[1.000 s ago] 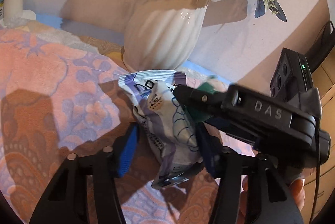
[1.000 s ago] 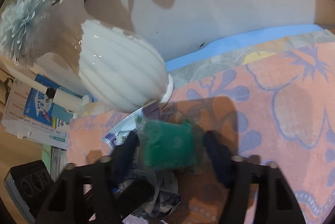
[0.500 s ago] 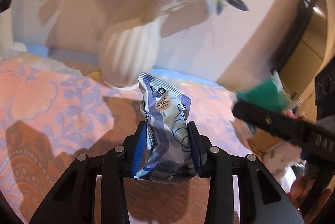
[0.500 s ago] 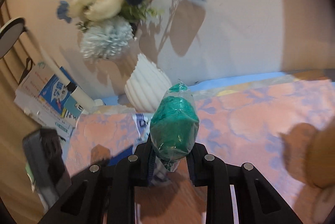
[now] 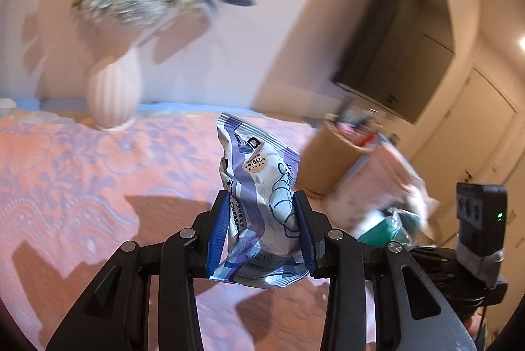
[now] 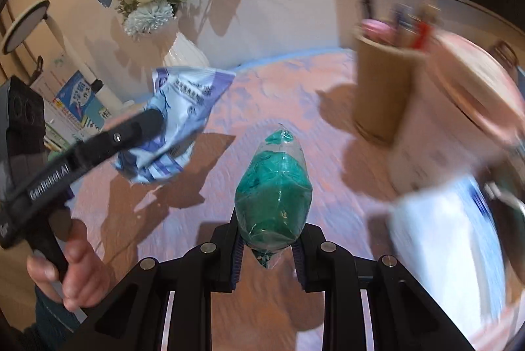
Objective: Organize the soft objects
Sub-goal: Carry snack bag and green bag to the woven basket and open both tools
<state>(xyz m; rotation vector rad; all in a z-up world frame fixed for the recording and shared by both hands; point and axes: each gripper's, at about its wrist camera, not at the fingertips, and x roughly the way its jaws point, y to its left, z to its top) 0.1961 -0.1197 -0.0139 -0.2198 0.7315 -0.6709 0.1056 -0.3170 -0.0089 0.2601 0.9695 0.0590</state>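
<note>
Soft packets sit in both of your grippers, up in the air over the pink flowered cloth. Your left gripper squeezes the purple and white snack bag low down, so the crinkly top stands up ahead of the fingers. Your right gripper pinches the green packet at its bottom end, so it points straight ahead. You hold them up, I think, to carry them to a new spot. The right camera shows things the left one does not: your hand on the left tool, the tan pen cup ahead and to the right, and a blurry white thing close on the right. The left camera shows the dark screen up on the wall.
</note>
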